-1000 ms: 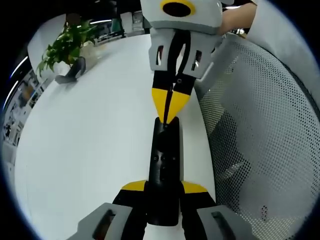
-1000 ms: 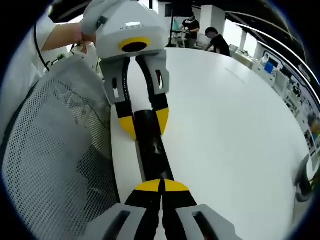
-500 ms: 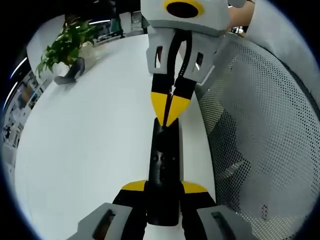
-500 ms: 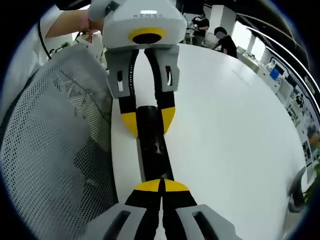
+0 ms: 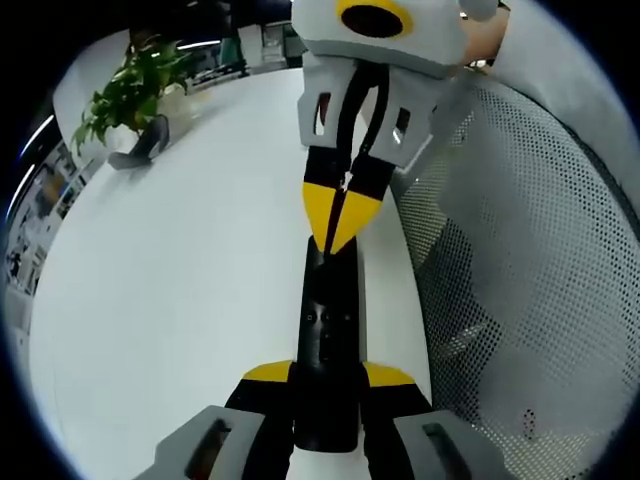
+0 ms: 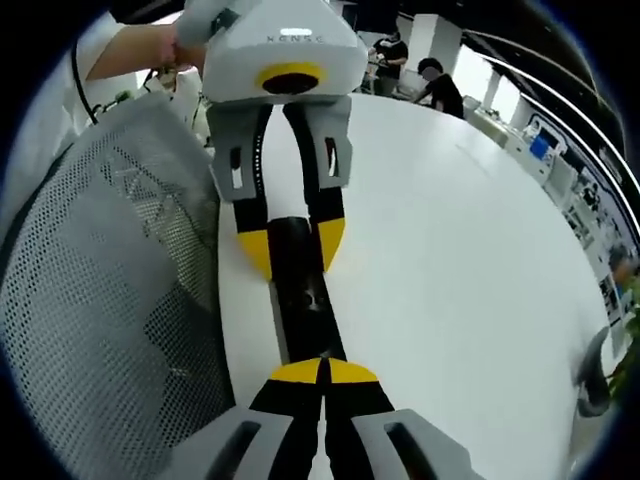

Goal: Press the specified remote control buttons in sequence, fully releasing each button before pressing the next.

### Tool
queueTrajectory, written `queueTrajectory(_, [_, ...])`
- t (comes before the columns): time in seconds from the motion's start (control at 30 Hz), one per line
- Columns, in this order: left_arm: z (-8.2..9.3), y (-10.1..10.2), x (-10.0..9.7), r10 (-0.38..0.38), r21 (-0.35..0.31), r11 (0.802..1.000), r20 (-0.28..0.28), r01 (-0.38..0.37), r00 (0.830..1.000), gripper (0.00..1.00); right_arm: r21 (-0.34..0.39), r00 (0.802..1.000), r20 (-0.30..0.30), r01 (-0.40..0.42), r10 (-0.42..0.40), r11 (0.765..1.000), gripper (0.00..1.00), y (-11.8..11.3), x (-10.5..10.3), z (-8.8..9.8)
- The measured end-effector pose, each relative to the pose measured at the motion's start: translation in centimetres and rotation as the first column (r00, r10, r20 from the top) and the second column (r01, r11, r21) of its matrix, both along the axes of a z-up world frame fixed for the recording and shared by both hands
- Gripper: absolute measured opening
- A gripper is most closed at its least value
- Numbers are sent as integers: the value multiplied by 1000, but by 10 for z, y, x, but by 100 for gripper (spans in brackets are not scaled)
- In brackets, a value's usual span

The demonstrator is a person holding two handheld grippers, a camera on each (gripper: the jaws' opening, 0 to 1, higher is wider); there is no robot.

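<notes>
- The remote control point(image 5: 328, 340) is black and long, and lies on the white desk point(image 5: 180, 300) close along the desk edge that borders the mesh chair back point(image 5: 520, 280).
- The left gripper point(image 5: 327, 385) pinches one end of the remote between its yellow-tipped jaws, which stand one on each side of the black body.
- In the right gripper view the same remote point(image 6: 305, 300) runs lengthwise, with the left gripper point(image 6: 290, 245) clasping its far end.
- The right gripper point(image 6: 323, 372) has its jaws pressed together, yellow tips meeting over the near end of the remote; whether the tips touch a button I cannot tell.
- In the left gripper view the right gripper point(image 5: 340, 225) points tips-down at the far end of the remote.
- The desk is broad and bare away from the chair edge; a potted plant point(image 5: 135, 95) stands near the far edge, well apart from the remote.
- A person's hand point(image 6: 175, 50) grips the left gripper's housing.
</notes>
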State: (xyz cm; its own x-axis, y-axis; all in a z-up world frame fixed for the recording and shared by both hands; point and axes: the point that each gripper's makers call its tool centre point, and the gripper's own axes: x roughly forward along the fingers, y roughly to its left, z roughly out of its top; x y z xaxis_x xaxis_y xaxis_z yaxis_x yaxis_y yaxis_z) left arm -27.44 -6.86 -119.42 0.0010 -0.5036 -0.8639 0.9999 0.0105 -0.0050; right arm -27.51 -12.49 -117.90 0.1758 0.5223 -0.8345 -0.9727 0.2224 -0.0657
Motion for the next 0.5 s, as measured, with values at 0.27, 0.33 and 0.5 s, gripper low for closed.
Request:
queueTrajectory(0.27, [0, 0, 0, 4, -5, 1000, 0, -4, 1000, 24, 10, 998, -9, -63, 63, 998, 0, 9, -2, 0])
queueTrajectory(0.33, [0, 0, 0, 5, -7, 1000, 1, -5, 1000, 24, 4, 997, -15, -72, 72, 997, 0, 9, -4, -3])
queueTrajectory(0.5, [0, 0, 0, 11, -21, 1000, -1, -11, 1000, 24, -4, 995, 6, -100, 100, 995, 0, 9, -4, -2])
